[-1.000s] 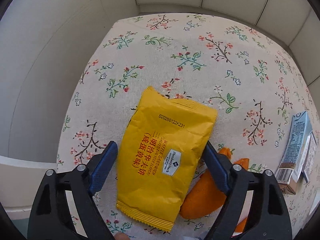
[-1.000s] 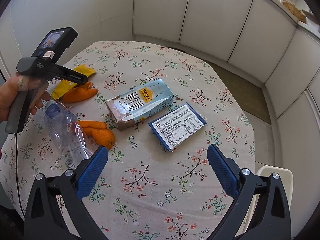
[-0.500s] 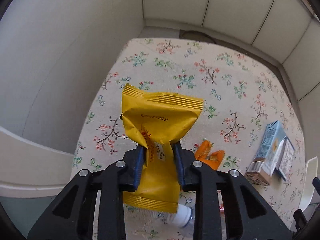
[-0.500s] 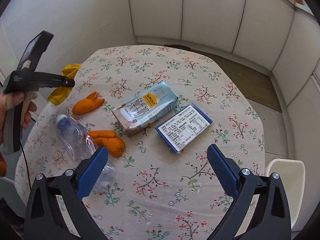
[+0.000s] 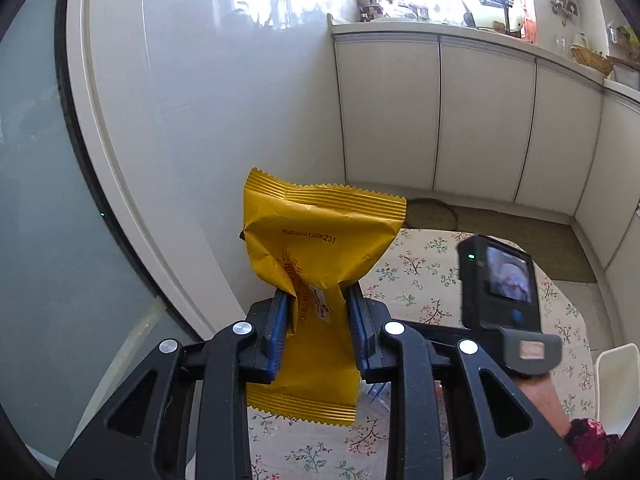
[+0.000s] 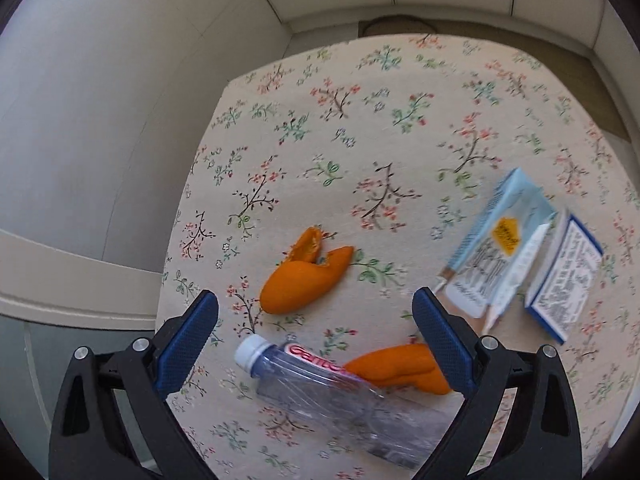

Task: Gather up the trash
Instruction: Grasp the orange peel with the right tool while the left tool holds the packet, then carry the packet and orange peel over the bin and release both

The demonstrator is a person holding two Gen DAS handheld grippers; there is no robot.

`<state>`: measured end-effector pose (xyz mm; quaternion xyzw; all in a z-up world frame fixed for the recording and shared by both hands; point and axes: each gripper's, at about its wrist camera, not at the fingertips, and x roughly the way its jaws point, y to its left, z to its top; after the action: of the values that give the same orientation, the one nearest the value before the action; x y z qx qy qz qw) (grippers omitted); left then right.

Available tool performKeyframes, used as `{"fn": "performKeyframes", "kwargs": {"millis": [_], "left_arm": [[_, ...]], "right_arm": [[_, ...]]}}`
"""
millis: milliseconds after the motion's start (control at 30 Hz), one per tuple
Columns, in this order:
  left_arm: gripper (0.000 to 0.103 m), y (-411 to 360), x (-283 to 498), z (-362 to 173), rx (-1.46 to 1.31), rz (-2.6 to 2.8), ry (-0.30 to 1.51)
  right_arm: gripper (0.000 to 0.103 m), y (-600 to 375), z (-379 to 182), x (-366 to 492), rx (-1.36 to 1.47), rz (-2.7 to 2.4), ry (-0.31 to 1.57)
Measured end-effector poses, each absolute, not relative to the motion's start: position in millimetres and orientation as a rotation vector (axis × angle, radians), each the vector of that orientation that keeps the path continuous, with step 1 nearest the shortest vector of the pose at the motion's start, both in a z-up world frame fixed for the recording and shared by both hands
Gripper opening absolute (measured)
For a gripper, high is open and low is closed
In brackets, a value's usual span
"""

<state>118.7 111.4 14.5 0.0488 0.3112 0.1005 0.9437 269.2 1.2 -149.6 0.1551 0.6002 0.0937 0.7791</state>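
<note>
My left gripper (image 5: 316, 320) is shut on a yellow snack wrapper (image 5: 320, 248) and holds it high above the table near the white wall. My right gripper (image 6: 316, 328) is open, low over the floral table (image 6: 360, 128). Between and just beyond its fingers lie an orange peel (image 6: 302, 280), a crushed clear plastic bottle (image 6: 340, 396) with a white cap, and a second orange peel (image 6: 396, 368) by the right finger. A light-blue drink carton (image 6: 496, 248) and a blue-edged box (image 6: 568, 276) lie to the right. The right gripper's body (image 5: 500, 284) shows in the left wrist view.
A white wall and glass door frame (image 5: 100, 160) stand close on the left. White cabinets (image 5: 480, 120) line the back. A white chair edge (image 5: 616, 380) sits beyond the table's right side.
My left gripper shut on the yellow wrapper and lifted it well above the table. My right gripper moved left and down toward the orange peel and the bottle.
</note>
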Motion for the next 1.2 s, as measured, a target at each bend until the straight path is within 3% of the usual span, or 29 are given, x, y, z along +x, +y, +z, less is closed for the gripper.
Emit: {"fn": "performKeyframes", "kwargs": {"millis": [300,500,567,667,767,1200], "left_arm": [[0.026,121,122,23,0.089,0.230,0.597],[0.027,126,122,22,0.044,0.222,0.625],[0.027,131,121,23,0.017,0.222,0.633],[0.027,137,120,21,-0.014,0.227,0.648],[0.027,139,124,20,-0.022,0.228,0.662],[0.027,130,125,20,-0.074,0.191,0.658]], "right_arm": [[0.088,53,-199,299,0.220,0.114,1.399],[0.064,61,-208,304,0.197,0.079,1.396],[0.035,59,-205,303,0.222,0.082,1.365],[0.024,59,-203,299,0.243,0.103,1.337],[0.020,54,-197,291,0.237,0.120,1.293],[0.019,-17,-113,257,0.291,0.105,1.007]]}}
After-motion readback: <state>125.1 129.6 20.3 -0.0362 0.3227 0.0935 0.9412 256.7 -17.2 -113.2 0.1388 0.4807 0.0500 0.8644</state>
